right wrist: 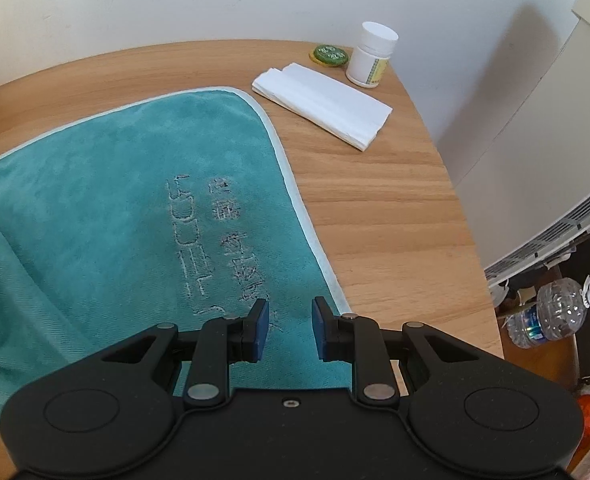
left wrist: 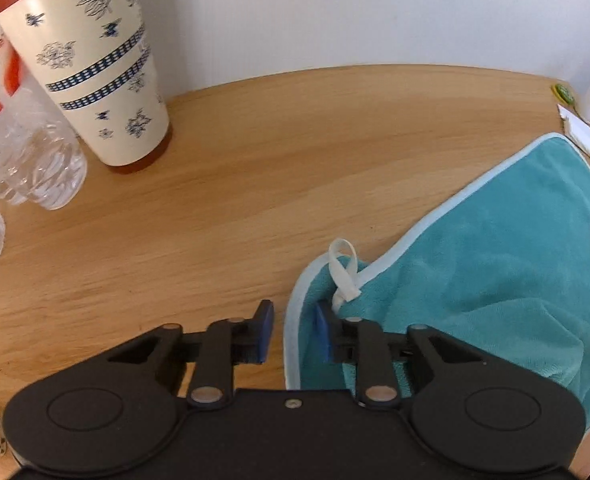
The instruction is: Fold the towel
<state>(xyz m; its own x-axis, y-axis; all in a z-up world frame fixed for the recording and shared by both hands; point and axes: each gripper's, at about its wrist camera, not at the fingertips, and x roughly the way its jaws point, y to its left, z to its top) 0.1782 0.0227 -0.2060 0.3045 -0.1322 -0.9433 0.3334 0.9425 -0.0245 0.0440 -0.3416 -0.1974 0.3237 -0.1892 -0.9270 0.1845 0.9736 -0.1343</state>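
Note:
A teal towel (left wrist: pixel 495 264) with a pale border lies on the round wooden table (left wrist: pixel 235 208), rumpled at its near left corner, where a white hanging loop (left wrist: pixel 343 272) sticks up. My left gripper (left wrist: pixel 293 332) is open, straddling that corner's border edge; one blue pad rests over the bare wood and the other over the towel. In the right wrist view the towel (right wrist: pixel 115 208) lies mostly flat with embroidered lettering (right wrist: pixel 215 240). My right gripper (right wrist: pixel 289 328) hovers open above the towel's near right edge, with nothing between its pads.
A patterned cup with a red lid (left wrist: pixel 91 60) and clear plastic bottles (left wrist: pixel 27 160) stand at the table's far left. Folded white paper (right wrist: pixel 323 104), a white pill bottle (right wrist: pixel 371 56) and a green round tin (right wrist: pixel 329 55) sit at the far right. A water bottle (right wrist: pixel 551 312) lies on the floor beyond the table edge.

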